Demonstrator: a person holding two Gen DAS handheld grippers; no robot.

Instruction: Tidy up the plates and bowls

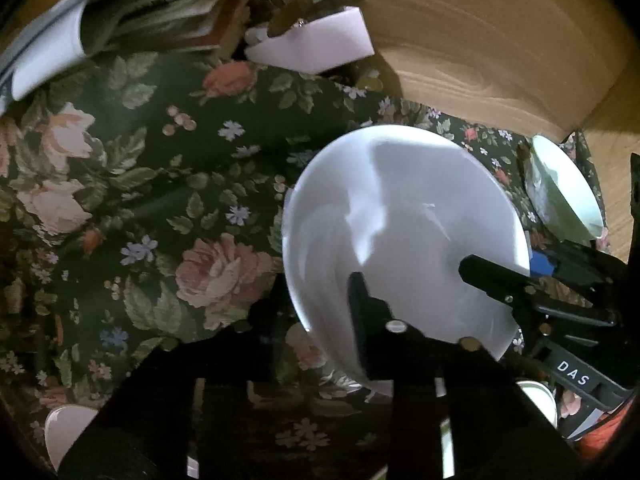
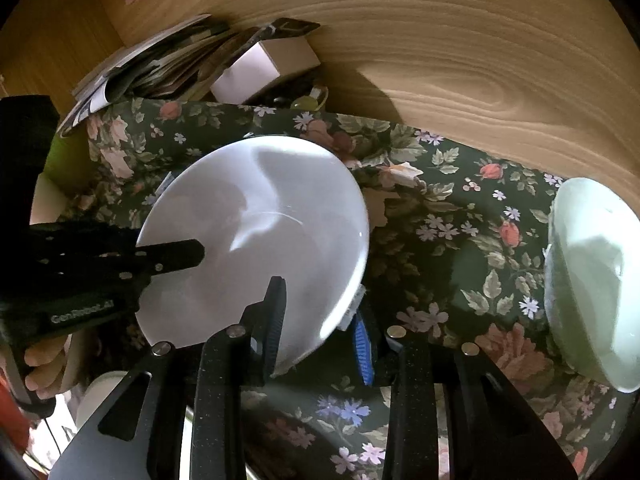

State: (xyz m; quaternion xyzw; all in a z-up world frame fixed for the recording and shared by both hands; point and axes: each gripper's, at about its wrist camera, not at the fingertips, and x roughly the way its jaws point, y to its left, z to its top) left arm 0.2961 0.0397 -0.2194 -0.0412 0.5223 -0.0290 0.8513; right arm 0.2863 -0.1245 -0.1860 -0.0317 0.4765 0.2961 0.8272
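Round white ceramic plate (image 2: 256, 232), tilted and lifted clear of a dark green floral-clothed surface (image 2: 440, 264), near its middle. Right gripper (image 2: 320, 304) closed on the near rim, one black finger across the top face, the blue-padded one beneath. Left gripper (image 1: 408, 316) reaching in from the left, one finger laid over the plate's face, the other hidden below, so impossible to tell whether clamped or merely straddling. Pale green glazed bowl (image 2: 592, 280) well apart at the right edge of the cloth. White cardboard box (image 2: 260, 64) and heap of papers (image 2: 152, 64) at the far side, against a wooden wall. Likely risks: slipping of the glossy rim from a loosened grip mid-handover; twisting or chipping from two opposed pulls; knocking the bowl through a careless swing to the right.
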